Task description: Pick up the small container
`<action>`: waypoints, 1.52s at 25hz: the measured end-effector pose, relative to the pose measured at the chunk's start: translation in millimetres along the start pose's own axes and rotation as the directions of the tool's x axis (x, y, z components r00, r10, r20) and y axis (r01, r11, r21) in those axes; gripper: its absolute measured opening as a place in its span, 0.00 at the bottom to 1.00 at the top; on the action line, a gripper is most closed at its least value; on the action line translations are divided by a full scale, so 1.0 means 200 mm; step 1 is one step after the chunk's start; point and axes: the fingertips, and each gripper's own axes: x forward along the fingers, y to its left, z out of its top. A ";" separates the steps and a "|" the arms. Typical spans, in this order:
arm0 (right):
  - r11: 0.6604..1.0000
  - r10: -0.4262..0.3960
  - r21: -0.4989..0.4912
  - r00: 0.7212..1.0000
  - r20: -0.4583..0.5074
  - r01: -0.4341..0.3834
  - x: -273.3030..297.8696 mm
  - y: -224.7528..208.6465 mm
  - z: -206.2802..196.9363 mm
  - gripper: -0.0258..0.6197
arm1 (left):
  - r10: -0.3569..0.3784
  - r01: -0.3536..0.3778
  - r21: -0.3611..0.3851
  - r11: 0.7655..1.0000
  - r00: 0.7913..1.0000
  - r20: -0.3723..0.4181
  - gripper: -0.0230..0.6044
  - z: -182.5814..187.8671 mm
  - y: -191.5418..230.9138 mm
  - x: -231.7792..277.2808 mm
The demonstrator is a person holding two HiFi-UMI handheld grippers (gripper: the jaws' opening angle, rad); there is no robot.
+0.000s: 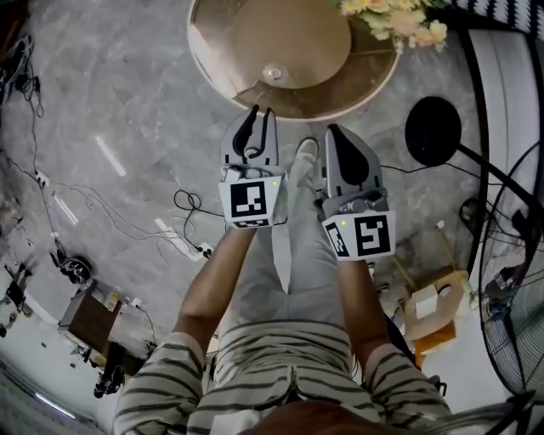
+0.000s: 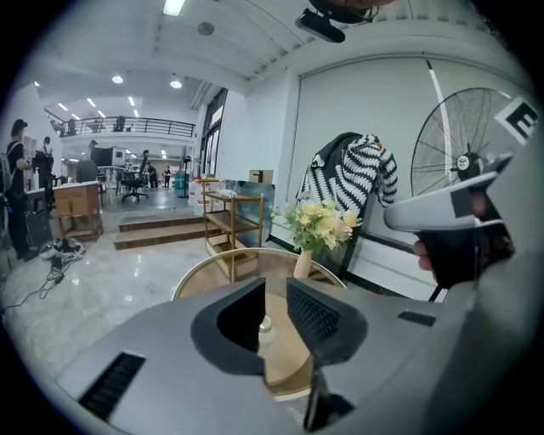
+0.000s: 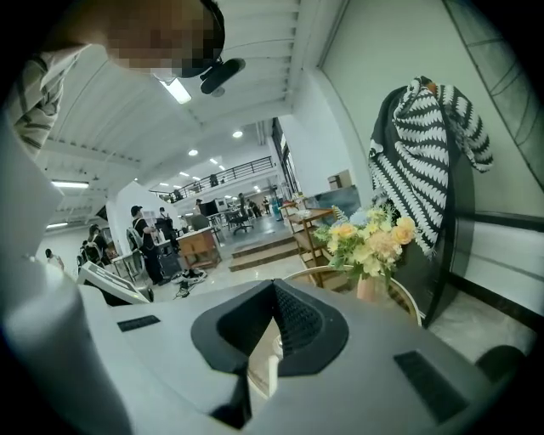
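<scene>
The small container (image 1: pixel 274 74) is a pale, low, lidded piece on the round beige table (image 1: pixel 293 38) with a gold rim. In the left gripper view the container (image 2: pixel 265 324) shows far off through the gap between the jaws. My left gripper (image 1: pixel 262 110) hovers just short of the table's near edge, its jaws a little apart with nothing between them (image 2: pixel 274 293). My right gripper (image 1: pixel 332 129) hangs beside it to the right, further from the table, with its jaws closed to a point and holding nothing (image 3: pixel 273 289).
A vase of yellow flowers (image 1: pixel 395 17) stands at the table's far right. On the floor to the right are a black round fan base (image 1: pixel 433 130), a standing fan (image 1: pixel 510 280) and a cardboard box (image 1: pixel 429 306). Cables and a power strip (image 1: pixel 200 249) lie at left.
</scene>
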 end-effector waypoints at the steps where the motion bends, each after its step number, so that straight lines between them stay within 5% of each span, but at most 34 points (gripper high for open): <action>1: 1.000 -0.002 0.005 1.000 -0.007 0.002 0.00 -0.01 -0.03 0.06 | -0.001 0.001 -0.001 1.000 1.000 -0.008 0.15 -0.04 0.00 0.03; 13: 0.999 -0.010 0.042 0.999 -0.049 0.012 0.08 -0.08 -0.32 0.06 | 0.013 -0.016 -0.031 0.999 0.995 -0.099 0.40 -0.42 0.07 0.32; 21: 0.999 -0.005 0.045 0.998 -0.060 0.007 0.16 -0.10 -0.40 0.06 | 0.026 -0.029 -0.030 0.999 0.996 -0.088 0.58 -0.52 0.12 0.50; 38: 0.998 -0.016 0.061 0.996 -0.083 0.021 0.23 -0.17 -0.52 0.06 | 0.051 -0.044 0.054 0.998 0.991 -0.122 0.67 -0.69 0.17 0.79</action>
